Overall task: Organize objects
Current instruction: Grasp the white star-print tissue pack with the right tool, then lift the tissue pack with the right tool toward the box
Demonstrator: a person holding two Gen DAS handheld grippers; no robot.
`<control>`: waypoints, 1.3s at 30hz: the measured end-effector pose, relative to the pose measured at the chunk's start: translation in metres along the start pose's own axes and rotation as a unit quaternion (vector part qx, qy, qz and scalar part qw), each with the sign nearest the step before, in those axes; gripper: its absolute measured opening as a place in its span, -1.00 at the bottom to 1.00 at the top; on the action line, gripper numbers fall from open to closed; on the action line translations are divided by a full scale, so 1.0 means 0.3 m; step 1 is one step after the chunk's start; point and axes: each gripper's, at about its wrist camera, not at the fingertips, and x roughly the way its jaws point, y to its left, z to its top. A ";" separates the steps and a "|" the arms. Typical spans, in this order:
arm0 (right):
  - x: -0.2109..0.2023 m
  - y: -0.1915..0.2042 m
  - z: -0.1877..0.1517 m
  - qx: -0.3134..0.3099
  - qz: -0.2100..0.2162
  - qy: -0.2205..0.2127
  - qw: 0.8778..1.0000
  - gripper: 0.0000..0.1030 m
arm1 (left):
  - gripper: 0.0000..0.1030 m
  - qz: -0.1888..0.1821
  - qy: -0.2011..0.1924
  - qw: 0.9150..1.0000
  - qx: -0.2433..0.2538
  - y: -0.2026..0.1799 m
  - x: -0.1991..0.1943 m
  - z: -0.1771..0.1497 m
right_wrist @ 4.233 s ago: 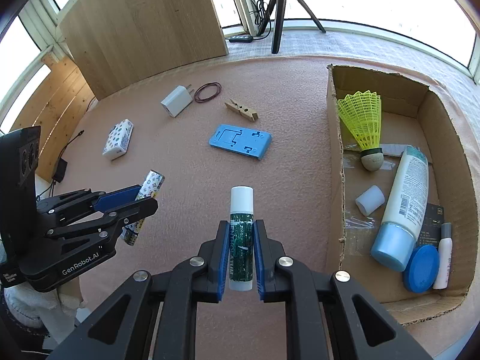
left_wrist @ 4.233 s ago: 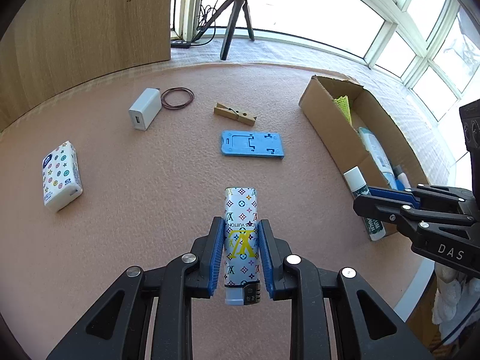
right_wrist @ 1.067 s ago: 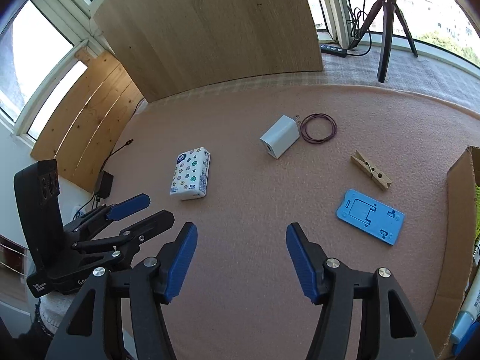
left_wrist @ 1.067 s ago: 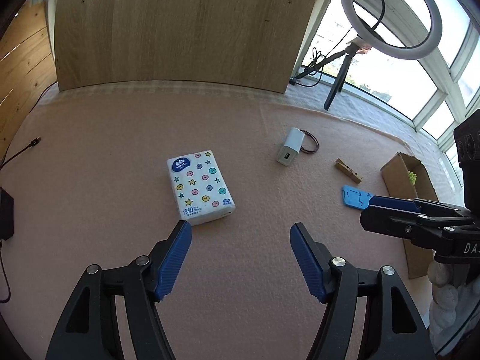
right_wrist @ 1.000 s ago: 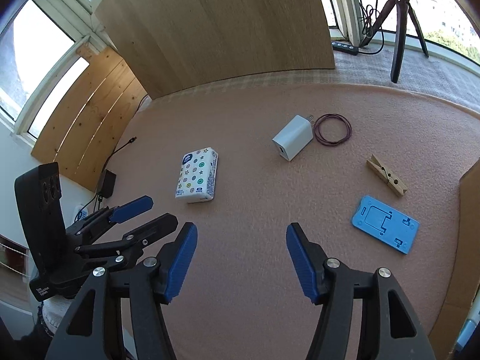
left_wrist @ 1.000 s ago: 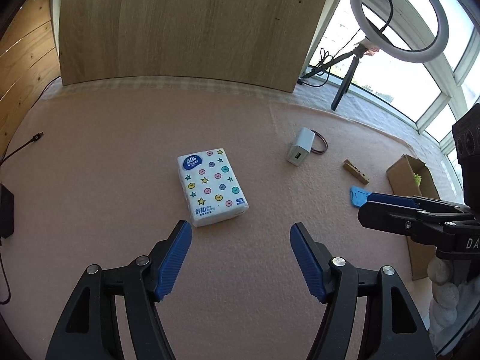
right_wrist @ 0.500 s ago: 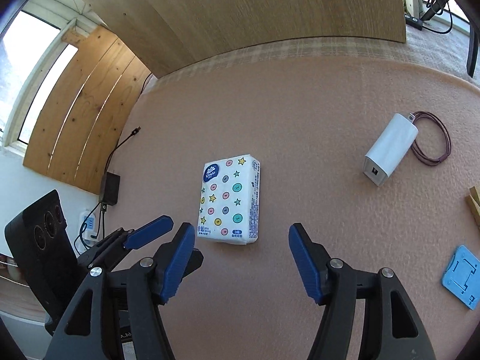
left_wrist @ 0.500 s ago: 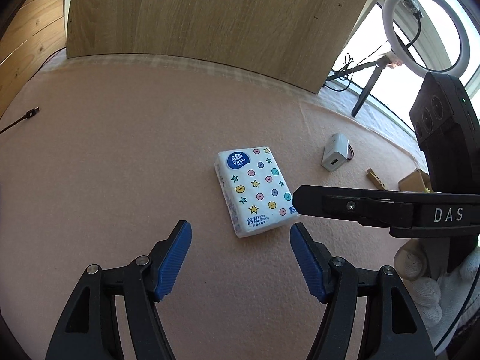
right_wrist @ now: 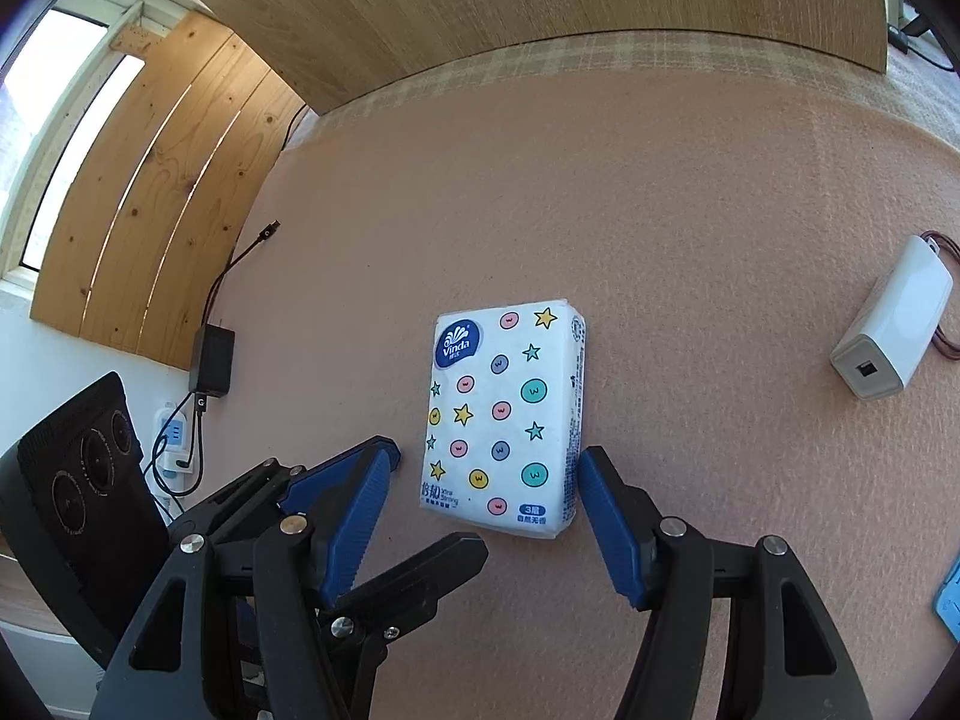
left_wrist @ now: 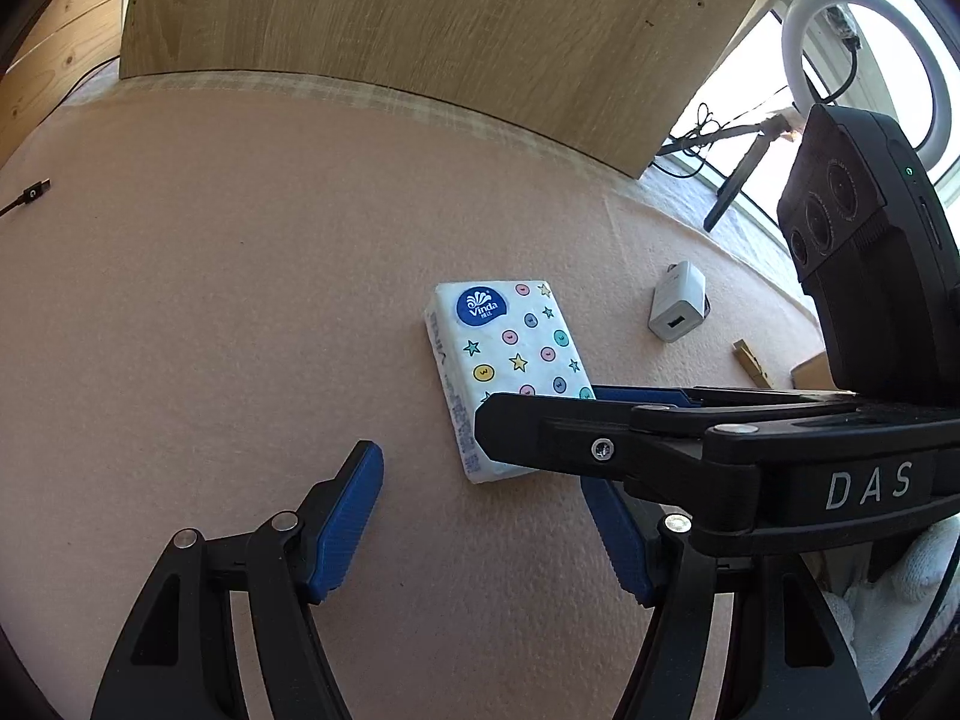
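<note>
The right gripper (right_wrist: 486, 480), jaws wide, straddled the tissue pack (right_wrist: 504, 420); crowding the empty, wide-open left gripper (left_wrist: 480, 516), they risked colliding.

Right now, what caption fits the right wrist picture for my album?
Open right gripper straddling the white star-and-dot patterned tissue pack on the pink felt mat, white charger block nearby.

A white Vinda tissue pack (right_wrist: 503, 423), printed with coloured dots and stars and a blue round logo at its far corner, lies flat on the pink felt surface (right_wrist: 690, 240) at the centre of the right wrist frame. In the left wrist frame it sits right of centre, angled, its near right corner hidden.
</note>
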 end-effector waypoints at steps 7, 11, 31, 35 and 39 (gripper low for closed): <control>0.014 0.003 -0.001 0.002 0.006 0.005 1.000 0.19 | 0.38 -0.008 -0.002 1.000 -0.009 0.010 0.004 0.008; 0.026 0.017 -0.010 0.000 0.012 0.010 1.000 0.03 | 0.36 -0.014 -0.002 1.000 -0.006 0.004 0.006 0.007; 0.017 0.033 -0.052 0.006 0.012 0.004 1.000 -0.26 | 0.14 -0.004 -0.004 1.000 0.014 -0.002 -0.008 -0.025; 0.009 0.022 -0.063 0.012 0.016 0.001 1.000 -0.29 | 0.14 -0.005 -0.002 1.000 0.018 -0.009 -0.007 -0.030; -0.003 0.011 -0.067 0.019 0.019 -0.002 1.000 -0.34 | 0.12 -0.005 -0.002 1.000 0.021 -0.018 -0.010 -0.031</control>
